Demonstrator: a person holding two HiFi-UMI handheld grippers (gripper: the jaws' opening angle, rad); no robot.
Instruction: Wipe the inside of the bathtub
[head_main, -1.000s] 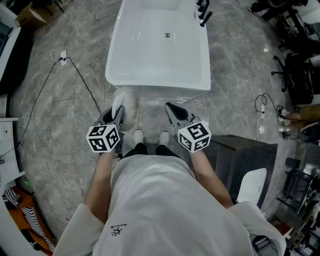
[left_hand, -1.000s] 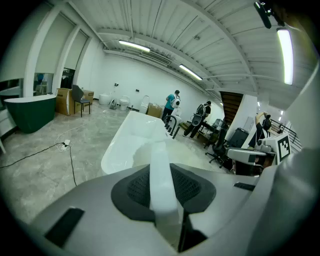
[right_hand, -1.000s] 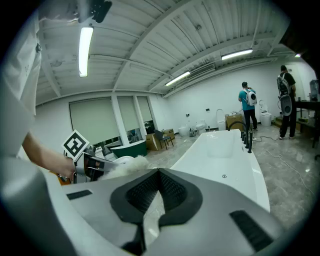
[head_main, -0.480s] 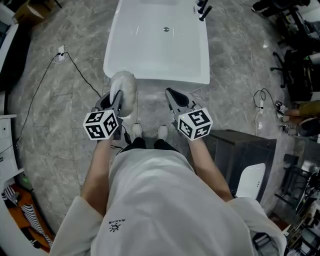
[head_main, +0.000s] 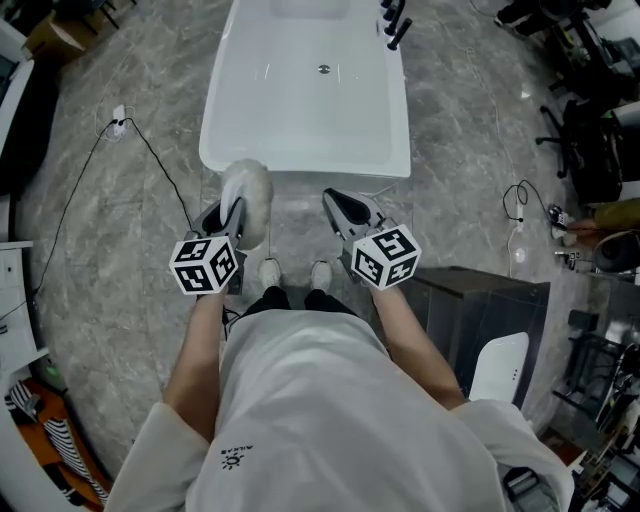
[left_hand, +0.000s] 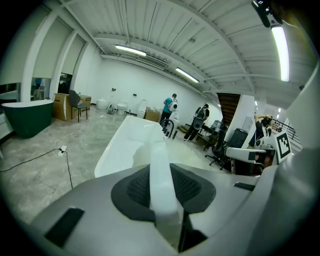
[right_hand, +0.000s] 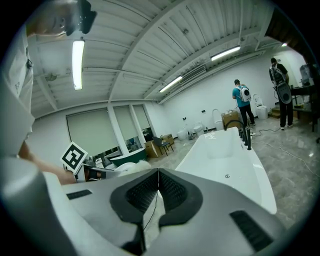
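Note:
The white bathtub (head_main: 300, 100) stands lengthwise ahead of me, and its near rim (head_main: 300, 165) is just beyond both grippers. My left gripper (head_main: 236, 214) is shut on the flat white handle (left_hand: 161, 185) of a fluffy white duster (head_main: 246, 190), whose head points at the tub's near end. In the left gripper view the handle runs forward between the jaws toward the tub (left_hand: 131, 145). My right gripper (head_main: 342, 206) is shut with nothing in it. Its jaws meet in a thin line (right_hand: 158, 176), with the tub (right_hand: 227, 160) ahead to the right.
A black faucet (head_main: 392, 24) stands on the tub's far right rim, and the drain (head_main: 323, 69) is in its floor. A black cable (head_main: 160, 165) trails over the marble floor at left. A dark cabinet (head_main: 480, 310) stands at right, with office chairs (head_main: 590, 130) beyond it.
Hardly anything: both grippers stay just before the tub's near end, the left still gripping the duster, and the view has drifted slightly.

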